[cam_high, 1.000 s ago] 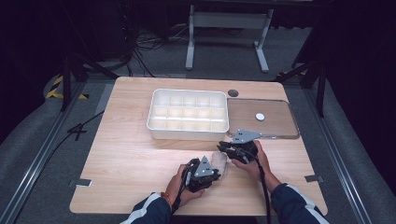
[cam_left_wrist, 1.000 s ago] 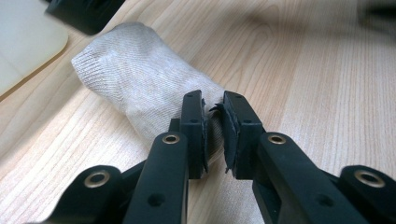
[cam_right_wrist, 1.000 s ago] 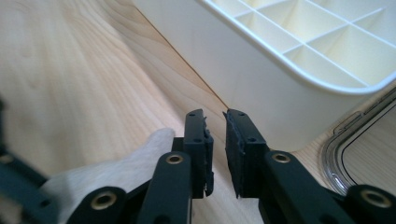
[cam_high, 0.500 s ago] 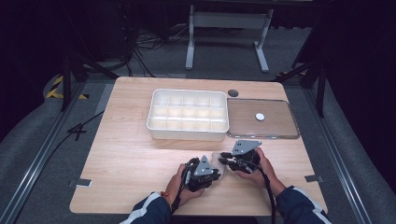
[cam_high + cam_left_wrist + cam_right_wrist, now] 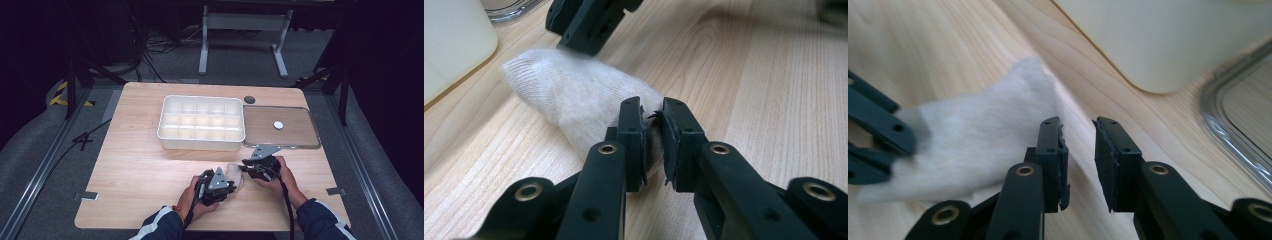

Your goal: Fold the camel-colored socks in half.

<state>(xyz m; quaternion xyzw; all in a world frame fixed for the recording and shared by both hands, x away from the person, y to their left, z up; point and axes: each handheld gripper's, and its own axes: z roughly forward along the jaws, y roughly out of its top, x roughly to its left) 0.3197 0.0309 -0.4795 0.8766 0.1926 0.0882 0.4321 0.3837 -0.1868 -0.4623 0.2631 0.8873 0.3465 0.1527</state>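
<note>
1. Table (image 5: 140, 170): light wood, takes up the middle of the high view; the person's forearms come in from the bottom edge.
2. White compartment tray (image 5: 202, 123): centre of the high view, above the grippers; its cells look bare.
3. Clear lid (image 5: 280, 127): flat on the table, touching the tray's right side; small white disc (image 5: 278, 125) on it.
4. White sock (image 5: 574, 100): lies on the wood at lower centre of the high view, between the two grippers, just below the tray.
5. Left gripper (image 5: 653, 131): lower centre; jaws clamped on one end of the sock, fabric pinched between the pads.
6. Right gripper (image 5: 1078, 150): right of the left one; jaws have just been opening, gap bare, sock beside the left-hand jaw; not gripping.
</note>
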